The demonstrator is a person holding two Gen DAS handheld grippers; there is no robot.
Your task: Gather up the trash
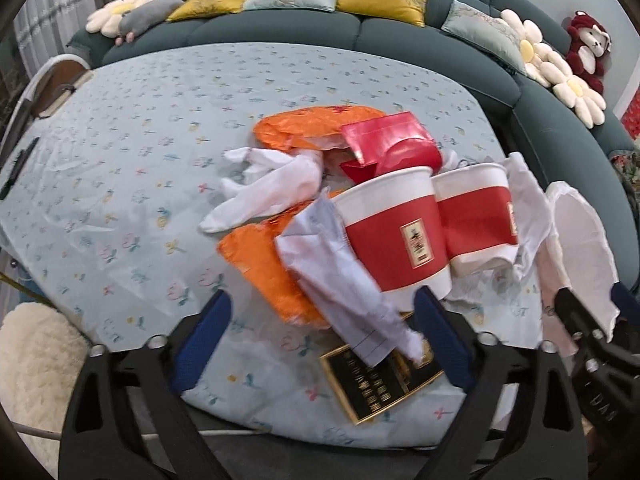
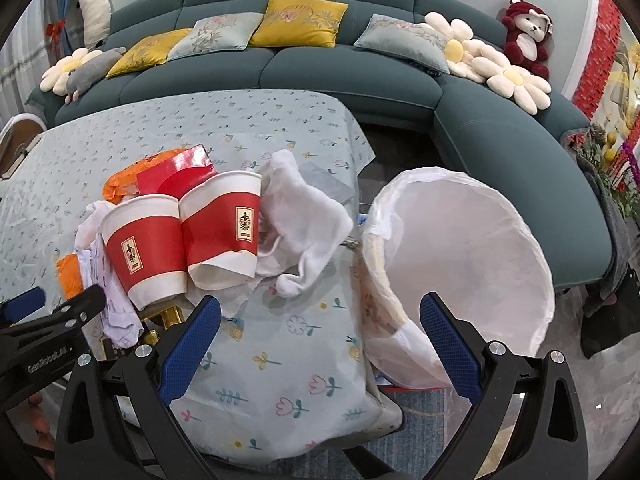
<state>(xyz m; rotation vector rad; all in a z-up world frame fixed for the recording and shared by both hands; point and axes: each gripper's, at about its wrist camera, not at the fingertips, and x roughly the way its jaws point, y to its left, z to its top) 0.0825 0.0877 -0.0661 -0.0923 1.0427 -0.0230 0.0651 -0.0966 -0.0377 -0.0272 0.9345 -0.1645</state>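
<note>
Over the worktop [image 1: 120, 128] both pairs of jaws hang spread and empty; the left gripper [image 1: 322, 344] may topple the leaning paper cups [image 1: 396, 236] while pinching the crumpled paper [image 1: 340, 276].

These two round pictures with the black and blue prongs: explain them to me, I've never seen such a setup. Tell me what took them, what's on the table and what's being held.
No robot here: a person carries a two-finger gripper in each hand, and each gripper has a wide-angle camera looking along its fingers.

One picture comes from the left gripper, the other from the right gripper. The blue pads at the bottom are their fingertips. Both stand open and hold nothing.

On the flowered tablecloth lies a heap of trash: two red and white paper cups, orange wrappers, a red packet, white crumpled tissue, a paper slip and a black and gold box.

At the table's edge stands a bin lined with a white bag, apparently where the trash goes.
</note>
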